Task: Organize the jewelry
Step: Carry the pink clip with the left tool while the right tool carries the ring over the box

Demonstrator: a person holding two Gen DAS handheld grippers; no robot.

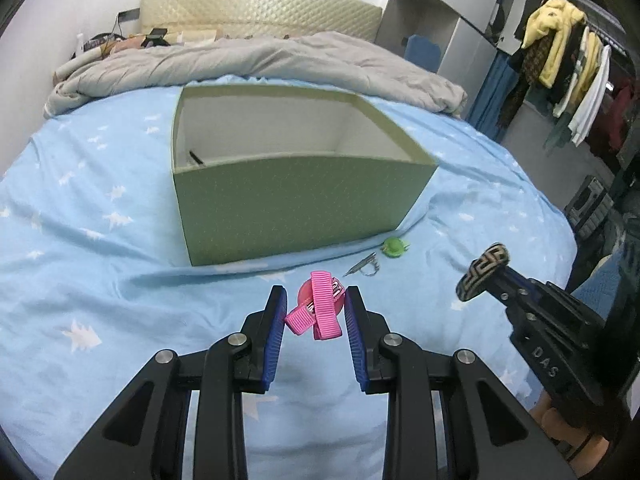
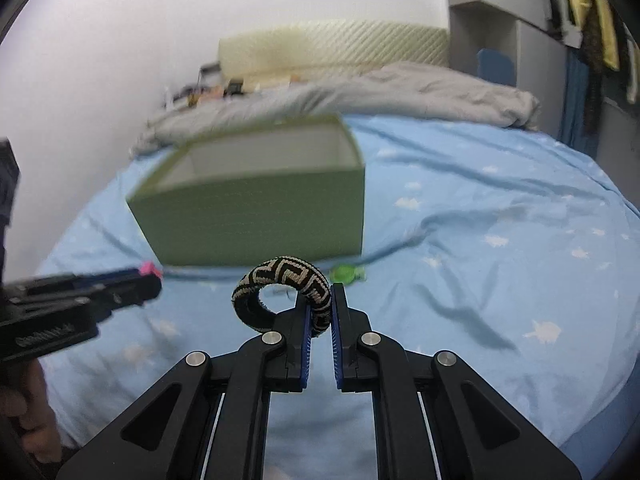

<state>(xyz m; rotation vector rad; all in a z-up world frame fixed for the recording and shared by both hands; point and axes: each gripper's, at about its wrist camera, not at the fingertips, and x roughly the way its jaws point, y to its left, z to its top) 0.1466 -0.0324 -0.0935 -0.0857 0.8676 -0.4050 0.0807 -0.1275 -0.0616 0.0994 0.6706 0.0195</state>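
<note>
A green open box (image 1: 288, 200) stands on the blue bedsheet; it also shows in the right wrist view (image 2: 256, 204). My left gripper (image 1: 316, 312) is open around a pink ribbon hair clip (image 1: 320, 308) lying on the sheet, a finger on each side. My right gripper (image 2: 320, 312) is shut on a black-and-beige patterned hair tie (image 2: 284, 276), held above the sheet; the tie also shows at the right of the left wrist view (image 1: 484, 272). A silver clip (image 1: 364, 266) and a small green clip (image 1: 394, 247) lie in front of the box's right corner.
A grey duvet (image 1: 248, 64) is bunched behind the box against a cream headboard (image 1: 260, 8). Clothes (image 1: 560, 60) hang on a rack at the right. A small dark item (image 1: 196, 157) lies inside the box's left corner.
</note>
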